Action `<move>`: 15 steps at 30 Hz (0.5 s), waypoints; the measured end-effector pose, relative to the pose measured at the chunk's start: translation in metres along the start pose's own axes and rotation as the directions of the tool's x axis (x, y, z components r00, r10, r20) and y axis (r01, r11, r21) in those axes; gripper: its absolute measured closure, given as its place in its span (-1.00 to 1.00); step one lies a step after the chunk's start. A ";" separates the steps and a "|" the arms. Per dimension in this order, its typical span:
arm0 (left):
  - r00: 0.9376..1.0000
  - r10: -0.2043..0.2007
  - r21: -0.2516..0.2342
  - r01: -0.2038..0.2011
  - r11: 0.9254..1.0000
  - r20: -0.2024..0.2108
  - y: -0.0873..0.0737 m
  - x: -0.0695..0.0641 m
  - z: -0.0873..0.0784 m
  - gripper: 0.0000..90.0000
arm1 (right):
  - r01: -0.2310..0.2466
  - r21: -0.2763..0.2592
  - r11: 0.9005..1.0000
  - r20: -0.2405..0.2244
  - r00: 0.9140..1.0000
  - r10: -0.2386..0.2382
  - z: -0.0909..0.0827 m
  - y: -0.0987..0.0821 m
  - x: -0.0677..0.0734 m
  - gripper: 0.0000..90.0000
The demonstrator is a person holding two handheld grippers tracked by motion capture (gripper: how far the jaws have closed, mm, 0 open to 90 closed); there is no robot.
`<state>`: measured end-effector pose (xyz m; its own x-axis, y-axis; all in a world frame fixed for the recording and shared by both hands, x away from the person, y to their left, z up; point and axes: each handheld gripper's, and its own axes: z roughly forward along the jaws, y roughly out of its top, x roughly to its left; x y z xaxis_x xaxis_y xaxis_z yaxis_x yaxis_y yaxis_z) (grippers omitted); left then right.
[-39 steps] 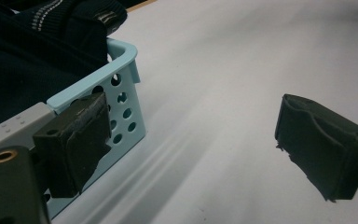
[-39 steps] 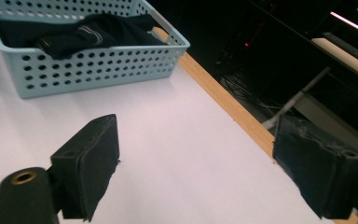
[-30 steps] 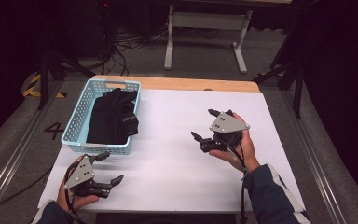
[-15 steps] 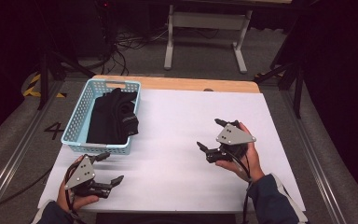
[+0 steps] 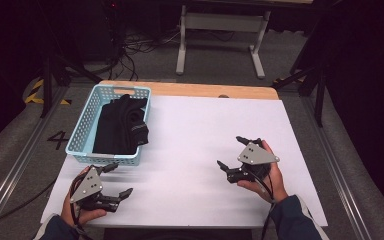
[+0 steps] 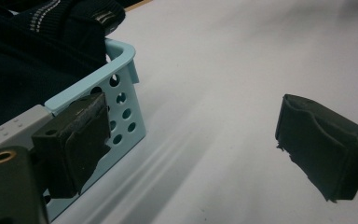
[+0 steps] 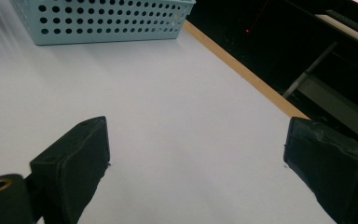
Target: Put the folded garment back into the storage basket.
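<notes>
The right gripper point(image 5: 232, 152) has just been spreading its blocky, matte black fingers point(image 7: 72, 163) wide, nothing between them. The left gripper point(image 5: 119, 180) gapes too, empty, one finger point(image 6: 77, 140) just beside the pale blue perforated plastic basket point(image 5: 80, 131) at the white worktop's point(image 5: 195, 135) left. Folded dark ribbed-knit clothing point(image 5: 120, 125) fills it.

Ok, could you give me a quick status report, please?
Left gripper and right gripper open, empty. Black garment in blue basket. White tabletop unobstructed between them.
</notes>
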<state>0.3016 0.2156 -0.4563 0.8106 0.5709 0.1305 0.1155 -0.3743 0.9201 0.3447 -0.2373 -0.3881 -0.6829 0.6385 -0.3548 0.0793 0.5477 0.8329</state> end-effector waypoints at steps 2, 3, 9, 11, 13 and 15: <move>1.000 -0.002 0.003 0.002 1.000 0.001 0.000 0.000 0.000 -0.75 | -0.004 0.009 1.000 0.004 1.000 0.004 -0.001 -0.005 0.001 -0.83; 1.000 -0.002 0.004 0.002 1.000 0.001 0.000 0.000 0.001 -0.75 | -0.004 0.008 1.000 0.005 1.000 0.004 -0.002 -0.008 0.002 -0.83; 1.000 -0.004 0.004 0.004 1.000 0.003 0.000 0.001 0.002 -0.76 | -0.035 0.014 0.999 0.016 0.999 0.035 -0.009 -0.023 0.005 -0.83; 1.000 -0.002 0.004 0.002 1.000 0.004 0.000 0.001 0.002 -0.76 | -0.035 0.020 0.999 0.027 0.999 0.034 -0.012 -0.029 0.006 -0.83; 1.000 -0.003 0.006 0.003 1.000 0.005 0.001 0.001 0.002 -0.76 | -0.041 0.014 0.999 0.030 0.999 0.041 -0.016 -0.033 0.007 -0.83; 1.000 0.002 0.009 -0.002 1.000 0.005 0.001 0.002 0.003 -0.76 | -0.046 0.009 0.999 0.036 0.998 0.046 -0.020 -0.037 0.006 -0.83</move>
<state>0.3048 0.2142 -0.4566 0.8134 0.5669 0.1302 0.1193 -0.3817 0.9166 0.3230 -0.2652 -0.4125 -0.6522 0.6819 -0.3313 0.1172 0.5224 0.8446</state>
